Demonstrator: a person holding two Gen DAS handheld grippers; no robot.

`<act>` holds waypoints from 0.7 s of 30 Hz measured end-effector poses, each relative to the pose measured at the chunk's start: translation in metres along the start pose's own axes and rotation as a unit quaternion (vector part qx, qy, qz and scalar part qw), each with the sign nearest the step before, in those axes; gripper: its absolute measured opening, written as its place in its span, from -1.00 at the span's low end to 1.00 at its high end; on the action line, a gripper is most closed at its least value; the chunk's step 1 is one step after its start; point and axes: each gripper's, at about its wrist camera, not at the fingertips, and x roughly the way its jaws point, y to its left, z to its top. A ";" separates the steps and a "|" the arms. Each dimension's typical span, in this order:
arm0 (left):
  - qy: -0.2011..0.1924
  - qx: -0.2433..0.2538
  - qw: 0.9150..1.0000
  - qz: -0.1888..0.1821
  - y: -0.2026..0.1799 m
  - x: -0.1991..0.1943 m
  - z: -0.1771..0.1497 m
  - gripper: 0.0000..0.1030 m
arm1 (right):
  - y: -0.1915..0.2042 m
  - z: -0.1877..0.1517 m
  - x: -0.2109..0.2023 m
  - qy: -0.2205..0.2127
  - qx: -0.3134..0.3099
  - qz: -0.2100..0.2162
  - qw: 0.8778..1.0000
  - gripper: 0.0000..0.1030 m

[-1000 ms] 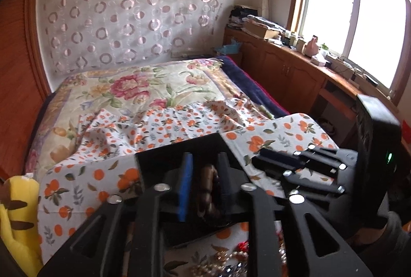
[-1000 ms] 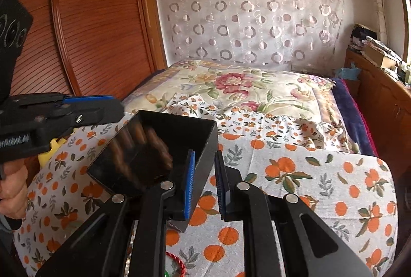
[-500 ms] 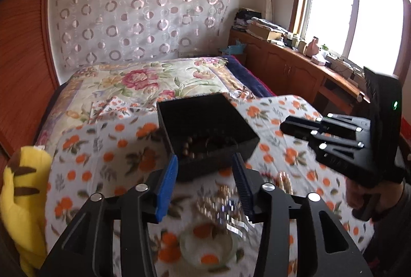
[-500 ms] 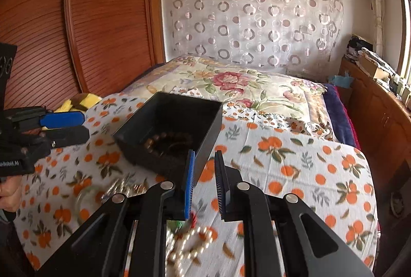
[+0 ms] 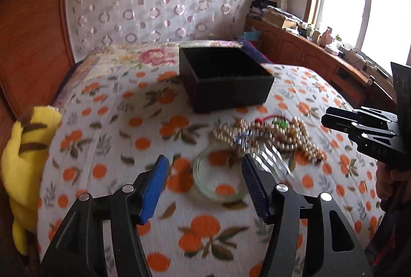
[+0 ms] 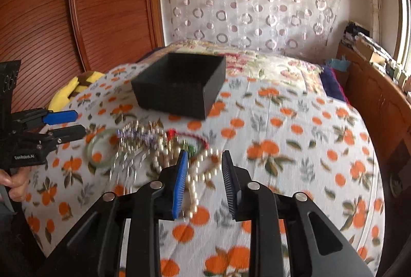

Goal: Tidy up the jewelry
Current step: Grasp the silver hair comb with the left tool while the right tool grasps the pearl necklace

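A black open box (image 5: 226,81) stands on the orange-print cloth (image 5: 102,148); it also shows in the right wrist view (image 6: 179,84). A pile of jewelry lies in front of it: a pale green bangle (image 5: 218,174), bead strands (image 5: 295,138), a red cord (image 5: 267,119), a silver hair comb (image 5: 274,161). In the right wrist view a pearl strand (image 6: 203,169) lies under my right gripper (image 6: 203,166), which is open and empty. My left gripper (image 5: 204,171) is open and empty above the bangle (image 6: 102,146).
A yellow plush toy (image 5: 23,161) lies at the cloth's left edge. A floral bed (image 5: 143,58) lies behind the box. A wooden cabinet with clutter (image 5: 308,51) runs along the right under the window. A wooden wardrobe (image 6: 77,7) stands left.
Both grippers have pulled back from the box toward the jewelry pile. The left gripper let a brown bead bracelet go into the box and opened wide. The right gripper opened.
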 end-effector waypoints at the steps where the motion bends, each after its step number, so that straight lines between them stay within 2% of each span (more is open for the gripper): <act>1: 0.000 0.005 1.000 0.003 0.000 -0.001 -0.004 0.19 | 0.000 -0.004 0.001 0.004 0.001 0.000 1.000 -0.42; 3: 0.000 0.012 1.000 0.012 0.000 -0.003 -0.009 0.26 | -0.001 -0.010 0.005 0.015 0.004 0.007 1.000 -0.42; 9: 0.005 0.009 1.000 0.011 0.001 -0.006 -0.016 0.29 | 0.007 -0.018 0.013 0.042 -0.010 0.028 0.999 -0.43; 14: 0.008 0.012 1.000 0.007 -0.004 -0.003 -0.018 0.29 | 0.008 -0.022 0.022 0.066 -0.018 0.021 0.997 -0.43; 15: 0.008 0.012 1.000 0.006 -0.005 -0.003 -0.017 0.30 | 0.007 -0.024 0.023 0.069 -0.019 0.022 0.997 -0.48; 17: 0.008 0.015 1.000 0.000 -0.009 -0.002 -0.016 0.30 | 0.003 -0.027 0.023 0.073 -0.020 0.031 0.997 -0.77; 18: 0.009 0.016 1.000 -0.002 -0.011 -0.001 -0.015 0.30 | 0.002 -0.028 0.021 0.073 -0.021 0.034 0.997 -0.83; 21: 0.012 0.026 1.000 -0.008 -0.020 0.003 -0.012 0.31 | -0.002 -0.034 0.013 0.073 -0.024 0.030 0.997 -0.83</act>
